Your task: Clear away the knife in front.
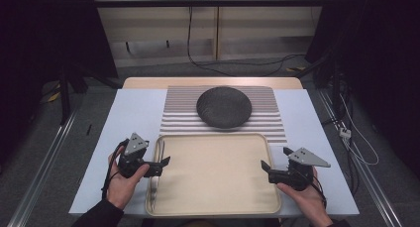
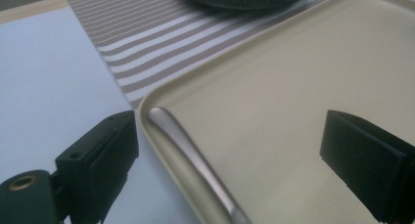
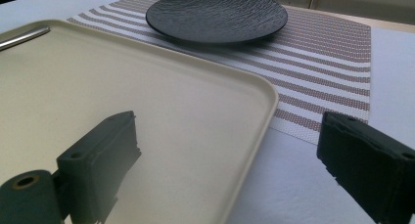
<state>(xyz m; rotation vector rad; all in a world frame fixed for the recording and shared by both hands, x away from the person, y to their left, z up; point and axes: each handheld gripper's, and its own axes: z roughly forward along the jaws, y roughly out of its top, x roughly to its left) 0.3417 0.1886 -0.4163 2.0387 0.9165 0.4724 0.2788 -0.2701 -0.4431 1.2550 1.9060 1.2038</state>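
Both tools gape empty: left tool point(image 1: 159, 166) straddles the tray point(image 1: 218, 187) rim beside the knife point(image 2: 195, 165); right tool point(image 1: 270, 171) likewise. Approach the knife low.

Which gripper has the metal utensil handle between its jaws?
The left gripper: its open jaws straddle the tray's left rim, where the metal handle lies. The right gripper straddles the bare right rim.
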